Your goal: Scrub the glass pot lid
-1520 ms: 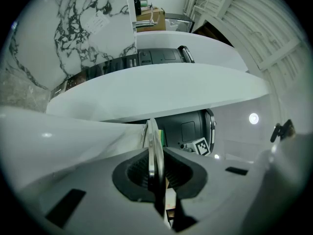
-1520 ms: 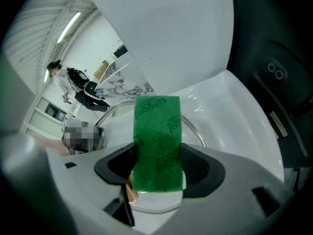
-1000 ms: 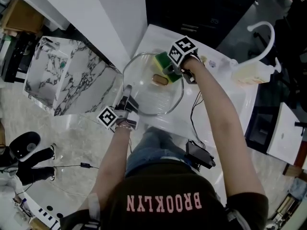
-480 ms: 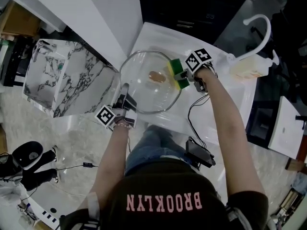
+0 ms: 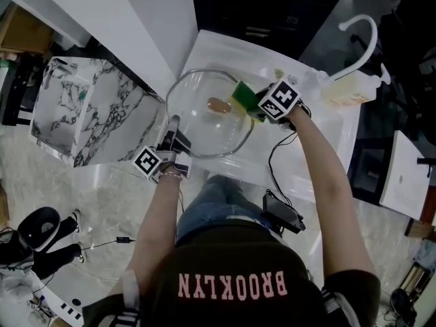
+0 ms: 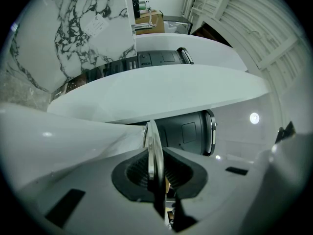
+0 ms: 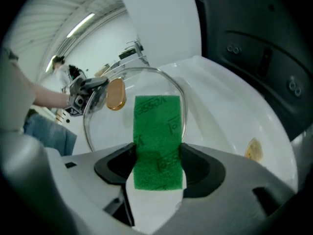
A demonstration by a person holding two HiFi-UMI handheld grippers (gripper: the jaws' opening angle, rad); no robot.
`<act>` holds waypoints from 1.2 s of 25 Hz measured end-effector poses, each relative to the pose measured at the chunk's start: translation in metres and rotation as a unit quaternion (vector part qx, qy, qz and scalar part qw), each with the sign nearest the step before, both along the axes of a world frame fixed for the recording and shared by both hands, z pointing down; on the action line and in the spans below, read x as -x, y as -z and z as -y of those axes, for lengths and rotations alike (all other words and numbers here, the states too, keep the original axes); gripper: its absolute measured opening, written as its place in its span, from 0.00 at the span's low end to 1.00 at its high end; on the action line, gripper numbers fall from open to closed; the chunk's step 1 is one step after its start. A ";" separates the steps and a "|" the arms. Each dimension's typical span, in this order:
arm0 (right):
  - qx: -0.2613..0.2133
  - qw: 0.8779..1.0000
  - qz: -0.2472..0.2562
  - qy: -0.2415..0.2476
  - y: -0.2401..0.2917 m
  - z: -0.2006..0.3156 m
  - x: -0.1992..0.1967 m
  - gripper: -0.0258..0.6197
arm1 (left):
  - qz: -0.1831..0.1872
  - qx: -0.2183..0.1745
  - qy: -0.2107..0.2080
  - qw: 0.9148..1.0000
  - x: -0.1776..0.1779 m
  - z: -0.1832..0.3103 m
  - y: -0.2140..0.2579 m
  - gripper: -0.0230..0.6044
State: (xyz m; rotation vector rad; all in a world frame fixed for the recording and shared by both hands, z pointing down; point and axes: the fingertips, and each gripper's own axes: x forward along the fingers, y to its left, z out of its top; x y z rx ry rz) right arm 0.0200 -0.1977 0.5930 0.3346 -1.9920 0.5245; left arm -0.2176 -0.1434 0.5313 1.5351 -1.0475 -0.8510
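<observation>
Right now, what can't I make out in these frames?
- Sponge-to-lid contact: in the head view the right gripper covers the near end of the sponge; in the right gripper view the sponge hides it.
- Surface of the glass lid: seen edge-on in the left gripper view, between the left gripper's jaws.
- Yellowish bit, right gripper view: too small.

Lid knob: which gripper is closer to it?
Right. The right gripper, holding the green sponge, sits just beside the knob; the left gripper clamps the lid at its rim, farther off.

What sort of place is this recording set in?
Probably a kitchen-style wash station, perhaps a mock-up: white counter, curved faucet, soap bottle, plus the green sponge and glass pot lid.
</observation>
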 end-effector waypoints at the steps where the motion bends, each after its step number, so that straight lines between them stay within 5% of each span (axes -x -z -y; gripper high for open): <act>1: -0.029 0.999 -0.007 0.021 0.003 0.001 0.001 0.47 | -0.002 -0.001 0.000 1.000 0.000 0.000 0.001 0.07; 5: -0.108 0.990 -0.052 0.078 0.001 0.007 0.005 0.47 | -0.002 -0.001 -0.001 1.000 0.000 -0.002 0.001 0.07; 30: -0.157 0.973 -0.077 0.153 0.010 -0.078 0.022 0.46 | 0.005 -0.008 0.000 1.000 0.001 -0.001 0.001 0.07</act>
